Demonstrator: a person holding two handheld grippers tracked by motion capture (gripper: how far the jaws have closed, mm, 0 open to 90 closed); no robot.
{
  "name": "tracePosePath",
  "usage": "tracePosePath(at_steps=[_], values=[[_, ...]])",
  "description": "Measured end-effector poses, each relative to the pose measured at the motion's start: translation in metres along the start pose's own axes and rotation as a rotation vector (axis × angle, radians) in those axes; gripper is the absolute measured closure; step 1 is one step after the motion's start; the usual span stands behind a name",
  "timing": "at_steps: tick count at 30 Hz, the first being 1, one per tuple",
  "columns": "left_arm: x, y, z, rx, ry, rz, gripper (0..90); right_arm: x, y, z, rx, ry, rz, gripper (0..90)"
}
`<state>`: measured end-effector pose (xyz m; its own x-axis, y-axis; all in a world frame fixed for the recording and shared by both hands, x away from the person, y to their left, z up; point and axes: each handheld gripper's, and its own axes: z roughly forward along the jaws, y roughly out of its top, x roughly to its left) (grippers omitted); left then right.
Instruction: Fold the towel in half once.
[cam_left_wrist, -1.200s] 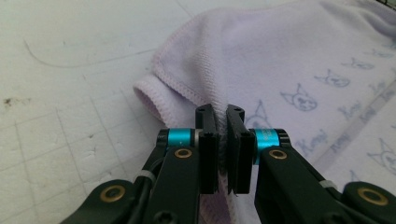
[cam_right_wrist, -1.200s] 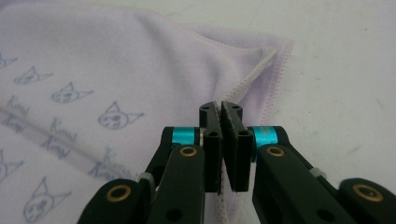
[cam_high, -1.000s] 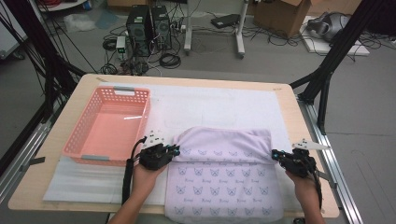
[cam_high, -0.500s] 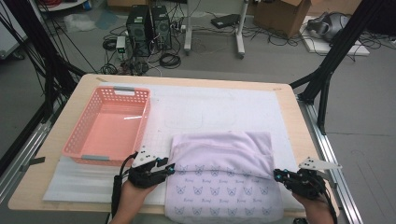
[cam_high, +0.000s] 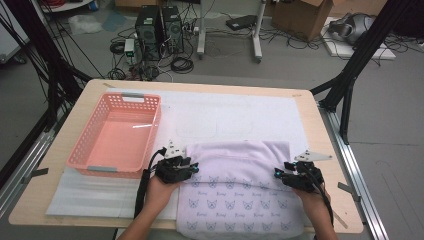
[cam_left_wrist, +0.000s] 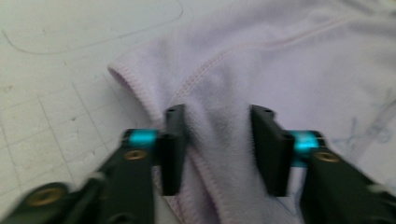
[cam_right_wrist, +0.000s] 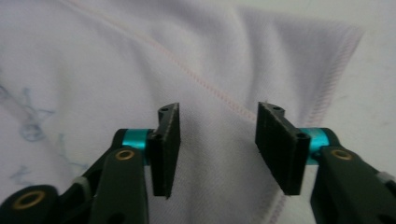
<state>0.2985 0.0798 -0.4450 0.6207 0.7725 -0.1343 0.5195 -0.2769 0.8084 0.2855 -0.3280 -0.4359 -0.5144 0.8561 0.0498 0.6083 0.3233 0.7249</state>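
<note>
Both grippers, left (cam_high: 189, 167) and right (cam_high: 278, 175), stand with fingers (cam_left_wrist: 173, 140) apart, straddling cloth without pinching; left has just been closing, right opening. Cloth (cam_high: 240, 192) lies between them, long axis twelve-to-six, folded edge at twelve.

The lilac garment (cam_high: 240, 195) runs past the high view's bottom edge. In the left gripper view its cloth is blurred, and the butterfly prints are too smeared to make out.

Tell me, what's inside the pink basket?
Nothing shows inside the pink basket: just its bare pink bottom with a glint of light. Its near wall hides a thin strip of the bottom.
</note>
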Motion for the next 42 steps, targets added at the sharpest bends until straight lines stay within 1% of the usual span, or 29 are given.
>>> tracePosePath(at_steps=[1, 2, 3, 4, 6, 9, 10, 13, 15, 17, 19, 20, 21, 23, 24, 26, 27, 29, 31, 32, 34, 35, 36, 37, 38, 39, 40, 41, 42], values=[[-0.001, 0.0, -0.002, -0.013, 0.0, 0.004, 77.6, 0.0, -0.001, 0.004, 0.025, 0.004, -0.016, 65.6], [-0.002, -0.001, -0.004, -0.027, -0.006, -0.001, 80.4, 0.001, -0.002, 0.003, 0.011, 0.005, -0.024, 76.5], [-0.004, -0.002, -0.008, -0.039, -0.018, -0.003, 81.6, 0.001, -0.003, 0.002, 0.003, 0.021, -0.022, 82.6], [-0.005, -0.003, -0.012, -0.046, -0.028, -0.004, 82.2, 0.002, -0.003, -0.001, 0.003, 0.018, -0.025, 84.2], [-0.007, -0.005, -0.018, -0.056, -0.05, 0.0, 82.2, 0.004, -0.004, -0.008, -0.001, 0.035, -0.036, 85.0], [-0.013, -0.012, -0.032, -0.077, -0.089, 0.004, 81.1, 0.01, -0.007, -0.023, -0.016, 0.06, -0.044, 85.0], [-0.015, -0.015, -0.035, -0.076, -0.098, 0.009, 79.9, 0.012, -0.009, -0.029, -0.022, 0.066, -0.049, 85.0], [-0.019, -0.022, -0.044, -0.063, -0.116, 0.015, 77.5, 0.018, -0.017, -0.045, -0.042, 0.106, -0.061, 84.9], [-0.021, -0.025, -0.048, -0.058, -0.133, 0.012, 77.3, 0.022, -0.024, -0.056, -0.042, 0.125, -0.074, 84.9], [-0.023, -0.028, -0.052, -0.053, -0.163, -0.002, 74.2, 0.023, -0.029, -0.064, -0.032, 0.132, -0.076, 84.9], [-0.024, -0.028, -0.055, -0.058, -0.165, 0.005, 70.8, 0.022, -0.034, -0.071, -0.023, 0.132, -0.071, 84.6], [-0.023, -0.027, -0.055, -0.069, -0.16, 0.002, 67.3, 0.021, -0.035, -0.072, -0.025, 0.134, -0.068, 83.4], [-0.022, -0.025, -0.055, -0.08, -0.15, -0.002, 63.7, 0.019, -0.036, -0.073, -0.028, 0.143, -0.062, 79.5], [-0.018, -0.02, -0.054, -0.097, -0.131, -0.018, 57.0, 0.017, -0.034, -0.075, -0.059, 0.131, -0.033, 65.9], [-0.016, -0.017, -0.052, -0.103, -0.123, -0.029, 54.9, 0.016, -0.032, -0.075, -0.073, 0.133, -0.022, 63.7], [-0.011, -0.011, -0.048, -0.113, -0.103, -0.044, 52.6, 0.016, -0.027, -0.075, -0.11, 0.132, -0.012, 61.2], [-0.008, -0.008, -0.044, -0.111, -0.09, -0.045, 51.9, 0.017, -0.023, -0.075, -0.128, 0.123, -0.017, 61.1], [-0.005, -0.004, -0.037, -0.089, -0.082, -0.057, 51.2, 0.017, -0.017, -0.073, -0.146, 0.106, -0.009, 61.0], [-0.004, -0.001, -0.027, -0.065, -0.081, -0.051, 50.8, 0.017, -0.013, -0.067, -0.135, 0.082, -0.012, 60.8], [-0.005, 0.0, -0.021, -0.044, -0.075, -0.042, 51.0, 0.017, -0.011, -0.061, -0.122, 0.07, -0.017, 60.2], [-0.007, 0.0, -0.012, -0.02, -0.068, -0.029, 53.0, 0.017, -0.009, -0.044, -0.08, 0.083, -0.016, 59.2], [-0.008, -0.001, -0.008, -0.01, -0.061, -0.017, 56.4, 0.019, -0.008, -0.036, -0.06, 0.091, -0.024, 59.2], [-0.01, -0.001, -0.005, 0.005, -0.051, -0.01, 61.8, 0.022, -0.008, -0.029, -0.042, 0.106, -0.034, 59.2], [-0.011, -0.001, -0.003, 0.011, -0.043, 0.0, 69.5, 0.025, -0.008, -0.023, -0.025, 0.112, -0.045, 59.3], [-0.014, -0.003, -0.003, 0.0, -0.031, 0.027, 80.2, 0.027, -0.008, -0.019, -0.011, 0.116, -0.054, 60.3], [-0.015, -0.003, -0.005, -0.005, -0.032, 0.023, 83.2, 0.029, -0.008, -0.013, 0.013, 0.117, -0.07, 65.4], [-0.016, -0.003, -0.007, -0.008, -0.031, 0.017, 83.8, 0.03, -0.008, -0.01, 0.029, 0.117, -0.082, 71.0], [-0.016, -0.004, -0.011, -0.014, -0.038, 0.009, 83.8, 0.03, -0.009, -0.01, 0.035, 0.118, -0.087, 76.7], [-0.015, -0.005, -0.016, -0.019, -0.046, 0.0, 83.9, 0.03, -0.01, -0.01, 0.039, 0.131, -0.086, 81.6]])
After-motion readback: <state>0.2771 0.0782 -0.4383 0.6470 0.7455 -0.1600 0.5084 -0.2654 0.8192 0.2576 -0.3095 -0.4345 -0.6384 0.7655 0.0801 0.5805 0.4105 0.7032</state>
